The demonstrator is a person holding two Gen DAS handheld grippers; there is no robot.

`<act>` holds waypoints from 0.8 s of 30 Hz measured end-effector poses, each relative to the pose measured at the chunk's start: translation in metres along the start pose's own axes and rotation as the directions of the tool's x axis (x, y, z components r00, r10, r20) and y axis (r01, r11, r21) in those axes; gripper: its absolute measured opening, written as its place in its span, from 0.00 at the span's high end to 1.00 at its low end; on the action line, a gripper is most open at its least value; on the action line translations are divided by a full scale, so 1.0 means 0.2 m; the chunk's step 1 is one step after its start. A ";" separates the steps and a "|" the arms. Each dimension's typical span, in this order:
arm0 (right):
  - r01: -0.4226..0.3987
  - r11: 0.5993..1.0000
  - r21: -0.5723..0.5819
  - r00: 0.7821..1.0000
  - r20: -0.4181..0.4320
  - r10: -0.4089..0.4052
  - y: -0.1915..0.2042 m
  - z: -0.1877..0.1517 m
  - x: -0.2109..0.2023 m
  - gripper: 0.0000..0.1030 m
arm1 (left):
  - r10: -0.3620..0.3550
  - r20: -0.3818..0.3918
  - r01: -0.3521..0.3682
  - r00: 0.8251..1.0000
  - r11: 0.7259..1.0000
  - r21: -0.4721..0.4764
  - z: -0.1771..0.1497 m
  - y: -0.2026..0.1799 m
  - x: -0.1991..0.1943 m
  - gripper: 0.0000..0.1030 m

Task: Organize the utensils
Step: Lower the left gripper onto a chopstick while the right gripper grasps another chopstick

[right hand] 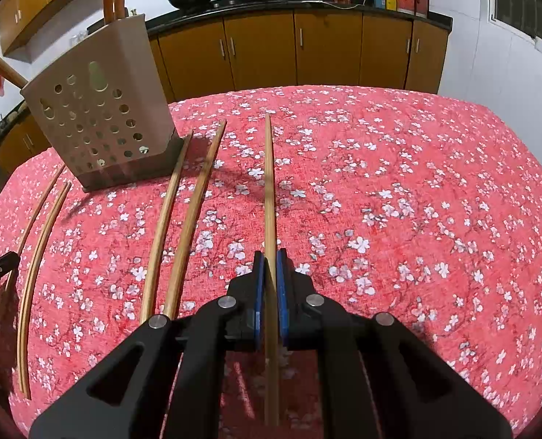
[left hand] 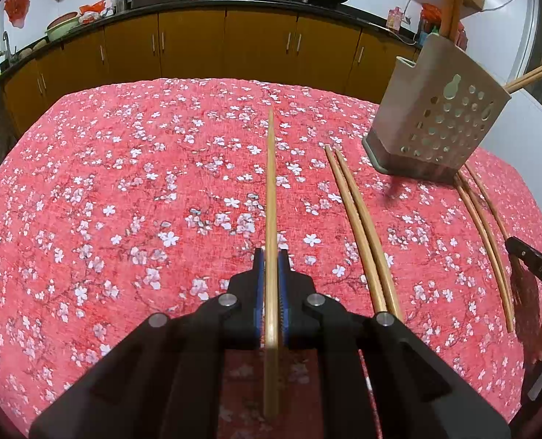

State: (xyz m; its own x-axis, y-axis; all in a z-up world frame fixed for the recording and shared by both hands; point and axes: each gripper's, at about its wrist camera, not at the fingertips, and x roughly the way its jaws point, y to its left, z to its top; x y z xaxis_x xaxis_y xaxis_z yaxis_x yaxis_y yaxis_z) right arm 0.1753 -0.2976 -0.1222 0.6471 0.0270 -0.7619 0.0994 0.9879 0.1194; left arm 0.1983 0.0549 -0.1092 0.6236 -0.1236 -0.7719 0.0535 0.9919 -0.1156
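My left gripper (left hand: 271,256) is shut on a wooden chopstick (left hand: 271,190) that points forward above the table. My right gripper (right hand: 270,256) is shut on another wooden chopstick (right hand: 269,183), also pointing forward. A beige perforated utensil holder (left hand: 439,109) stands at the right of the left wrist view and at the left of the right wrist view (right hand: 99,109), with chopsticks sticking out of its top. Two chopsticks (left hand: 362,226) lie side by side on the cloth between my left gripper and the holder. Two more loose chopsticks (right hand: 176,219) lie left of my right gripper.
The table has a red floral cloth (left hand: 124,183). Thin chopsticks (right hand: 37,256) lie at the far left of the right wrist view. The other gripper's tip (left hand: 534,267) shows at the right edge. Yellow cabinets (left hand: 256,47) and a counter with woks stand behind.
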 end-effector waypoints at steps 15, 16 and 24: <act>-0.013 1.000 0.007 1.000 -0.003 0.013 -0.01 -0.03 -0.03 0.92 | 0.005 -0.002 -0.005 1.000 1.000 0.021 -0.04 -0.02 -0.03 0.90; -0.016 1.000 0.008 1.000 -0.003 0.016 -0.01 -0.03 -0.03 0.92 | 0.004 -0.002 -0.003 1.000 1.000 0.023 -0.04 -0.02 -0.04 0.90; -0.009 1.000 0.000 1.000 0.001 0.009 0.00 -0.03 -0.05 0.93 | 0.016 -0.004 -0.016 1.000 0.999 0.040 -0.06 -0.04 -0.05 0.92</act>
State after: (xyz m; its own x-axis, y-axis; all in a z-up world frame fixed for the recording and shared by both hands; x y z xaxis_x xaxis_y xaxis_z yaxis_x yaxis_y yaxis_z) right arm 0.1641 -0.2970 -0.1183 0.6488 0.0356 -0.7601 0.0932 0.9877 0.1259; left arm 0.1820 0.0486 -0.1076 0.6210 -0.1075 -0.7764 0.0748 0.9942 -0.0778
